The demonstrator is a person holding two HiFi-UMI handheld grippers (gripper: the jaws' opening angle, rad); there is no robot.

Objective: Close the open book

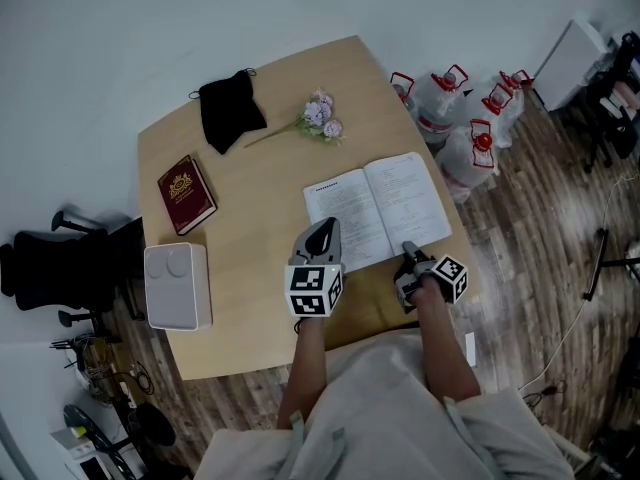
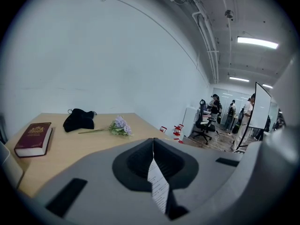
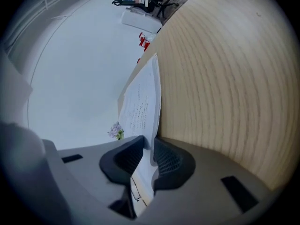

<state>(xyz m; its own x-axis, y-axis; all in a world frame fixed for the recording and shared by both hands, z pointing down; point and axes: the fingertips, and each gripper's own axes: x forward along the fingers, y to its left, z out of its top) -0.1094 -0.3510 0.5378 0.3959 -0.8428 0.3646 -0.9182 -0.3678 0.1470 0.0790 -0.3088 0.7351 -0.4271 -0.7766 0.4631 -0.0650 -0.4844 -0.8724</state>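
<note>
An open book (image 1: 385,203) lies face up on the right half of the wooden table (image 1: 250,258). My left gripper (image 1: 322,230) is at the near edge of its left page. In the left gripper view that gripper (image 2: 153,142) is shut on a thin printed page (image 2: 158,186), which stands edge-on between the pads. At the near edge of the right-hand page is my right gripper (image 1: 408,251). In the right gripper view the jaws of that gripper (image 3: 150,144) are closed on the edge of the book's right-hand pages (image 3: 140,102), which rise away from the tabletop.
A red hardback (image 1: 185,193), a black pouch (image 1: 228,108) and a sprig of lilac flowers (image 1: 322,116) lie on the far part of the table. A white box (image 1: 178,286) sits at the left edge. Water jugs (image 1: 450,108) stand on the floor beyond the right corner.
</note>
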